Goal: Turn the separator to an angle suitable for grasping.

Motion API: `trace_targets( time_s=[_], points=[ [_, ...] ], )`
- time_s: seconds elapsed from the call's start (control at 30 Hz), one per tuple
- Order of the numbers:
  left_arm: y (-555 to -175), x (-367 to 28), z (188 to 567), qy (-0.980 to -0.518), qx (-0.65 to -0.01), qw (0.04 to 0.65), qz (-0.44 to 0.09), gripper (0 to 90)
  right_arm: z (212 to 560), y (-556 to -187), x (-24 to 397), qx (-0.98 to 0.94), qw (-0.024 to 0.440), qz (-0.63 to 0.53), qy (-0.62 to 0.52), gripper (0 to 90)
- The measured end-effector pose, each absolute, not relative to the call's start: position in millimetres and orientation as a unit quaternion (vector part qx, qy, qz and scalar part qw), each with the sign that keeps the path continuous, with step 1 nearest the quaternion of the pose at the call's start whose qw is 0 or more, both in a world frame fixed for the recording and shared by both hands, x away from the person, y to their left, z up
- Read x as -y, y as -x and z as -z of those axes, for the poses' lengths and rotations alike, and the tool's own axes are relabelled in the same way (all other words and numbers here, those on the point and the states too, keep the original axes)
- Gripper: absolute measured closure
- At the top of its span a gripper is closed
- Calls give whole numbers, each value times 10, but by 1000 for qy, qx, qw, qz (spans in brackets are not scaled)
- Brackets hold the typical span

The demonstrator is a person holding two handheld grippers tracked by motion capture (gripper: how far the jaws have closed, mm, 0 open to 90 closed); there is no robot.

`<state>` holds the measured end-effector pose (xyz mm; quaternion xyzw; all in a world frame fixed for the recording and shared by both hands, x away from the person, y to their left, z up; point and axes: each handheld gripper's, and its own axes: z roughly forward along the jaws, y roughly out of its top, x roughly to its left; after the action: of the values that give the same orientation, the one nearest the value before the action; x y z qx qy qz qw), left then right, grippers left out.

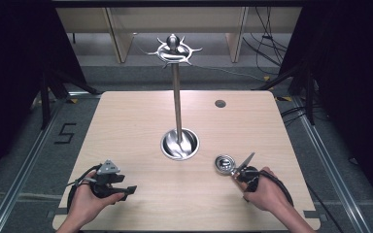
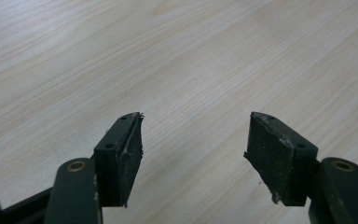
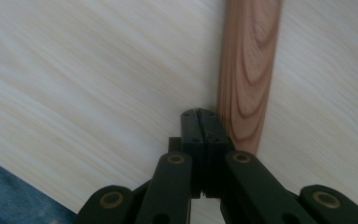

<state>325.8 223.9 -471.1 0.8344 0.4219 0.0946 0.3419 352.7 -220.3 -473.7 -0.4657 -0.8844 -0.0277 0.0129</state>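
Observation:
A metal utensil with a round shiny head lies on the wooden table at the front right. Its wooden handle runs along the right side of my right gripper, whose jaws are shut together with nothing between them. In the high view, that right gripper points up-left at the utensil's head from a person's hand. My left gripper rests at the front left in the other hand. In its own view, the left gripper stands open over bare wood.
A tall metal stand rises from a round steel base at the table's middle, with a ring of hooks on top. A dark cable hole sits at the back right. Cables lie on the floor beyond.

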Motion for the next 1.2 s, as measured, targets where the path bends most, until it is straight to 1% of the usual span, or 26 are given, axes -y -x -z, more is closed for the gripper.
trace_targets(
  time_s=[0.17,0.2,0.27,0.43,0.67,0.73,0.77,0.9,0.97,1.03,1.13,1.2],
  points=[
    [-3262,-2235,4713,-835,-422,339,-96,352,4720,-3665,2542,862,-3,21,507,900],
    [-3263,-2232,4714,-835,-422,340,-96,352,4705,-3687,2563,855,1,21,519,900],
    [-3259,-2224,4716,-834,-423,342,-94,352,4694,-3753,2621,848,-5,27,529,900],
    [-3258,-2224,4717,-834,-423,342,-94,352,4650,-4011,2726,829,-31,38,557,900],
    [-3256,-2233,4712,-834,-421,344,-92,352,4653,-4337,2702,813,-58,54,577,900],
    [-3258,-2235,4711,-834,-421,345,-93,352,4643,-4435,2680,814,-54,55,576,900],
    [-3258,-2236,4712,-834,-421,345,-92,352,4641,-4492,2639,806,-63,60,585,900],
    [-3257,-2236,4715,-834,-421,345,-91,352,4639,-4625,2573,802,-76,70,589,900],
    [-3257,-2235,4713,-834,-420,345,-91,352,4642,-4702,2529,797,-71,74,595,900],
    [-3260,-2237,4707,-834,-420,346,-94,352,4646,-4751,2491,796,-81,76,595,900],
    [-3266,-2241,4707,-835,-419,344,-94,352,4663,-4815,2446,796,-72,84,595,900],
    [-3267,-2240,4704,-835,-419,346,-88,352,4660,-4846,2404,793,-81,89,598,900]
  ],
)
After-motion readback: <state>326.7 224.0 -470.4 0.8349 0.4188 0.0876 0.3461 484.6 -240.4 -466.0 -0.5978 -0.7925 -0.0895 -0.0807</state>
